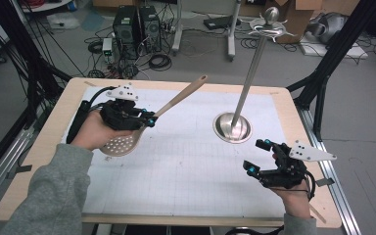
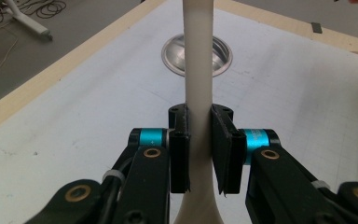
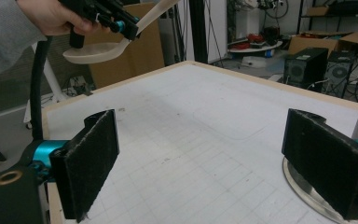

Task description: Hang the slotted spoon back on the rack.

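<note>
The table (image 1: 39, 161) is a pale wooden board covered almost to its edges by a white gridded mat (image 1: 186, 166). Most of the mat lies bare, with wide open room across its middle and near side. The only thing standing on it is a metal stand (image 1: 233, 128): a round shiny base right of centre, from which a thin pole rises, leaning toward the far side, to a small disc and ball at the top.

The left gripper (image 1: 149, 120) is held above the left part of the mat, pointing right toward the stand but well apart from it. The left hand (image 1: 95, 132) wraps its grip from below, the grey sleeve (image 1: 54, 196) coming in from the near left corner. Its jaws are closed tight on the neck of a slotted spoon (image 1: 127, 142), as the left gripper view shows, with the pads pressing both sides of the handle. The spoon is smooth beige plastic; its round perforated bowl hangs under the hand, clear of the mat, and its long handle slants up and away toward the far right.

The right gripper (image 1: 258, 156) hovers near the table's right edge, just in front of the stand's base, angled toward the far left. Its jaws are spread wide and hold nothing; their black pads look rough and felt-like.
</note>
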A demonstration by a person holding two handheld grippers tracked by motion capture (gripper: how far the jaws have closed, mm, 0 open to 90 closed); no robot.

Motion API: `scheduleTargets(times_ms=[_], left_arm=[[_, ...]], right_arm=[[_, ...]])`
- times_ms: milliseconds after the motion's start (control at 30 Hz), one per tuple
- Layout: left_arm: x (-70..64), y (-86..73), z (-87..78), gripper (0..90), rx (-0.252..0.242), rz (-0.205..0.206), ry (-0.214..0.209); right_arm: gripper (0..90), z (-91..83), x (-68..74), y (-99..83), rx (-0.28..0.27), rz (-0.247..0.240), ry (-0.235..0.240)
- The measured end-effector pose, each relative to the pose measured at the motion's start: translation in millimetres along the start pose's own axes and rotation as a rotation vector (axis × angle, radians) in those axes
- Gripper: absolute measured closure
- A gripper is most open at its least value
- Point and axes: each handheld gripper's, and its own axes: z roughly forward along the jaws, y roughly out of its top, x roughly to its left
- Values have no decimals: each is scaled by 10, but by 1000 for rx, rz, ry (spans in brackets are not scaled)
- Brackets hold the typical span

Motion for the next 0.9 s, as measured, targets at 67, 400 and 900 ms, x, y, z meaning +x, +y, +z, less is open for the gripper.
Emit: scheduleTargets(times_ms=[67, 400, 900], left_arm=[[0, 28, 16, 777, -3, -4, -3], [9, 222, 82, 777, -12, 0, -19], [52, 539, 59, 776, -60, 9, -52]], right_arm=[[99, 1, -1, -1, 0, 1, 0], [99, -29, -23, 1, -14, 4, 1], [99, -94, -90, -36, -25, 25, -14]])
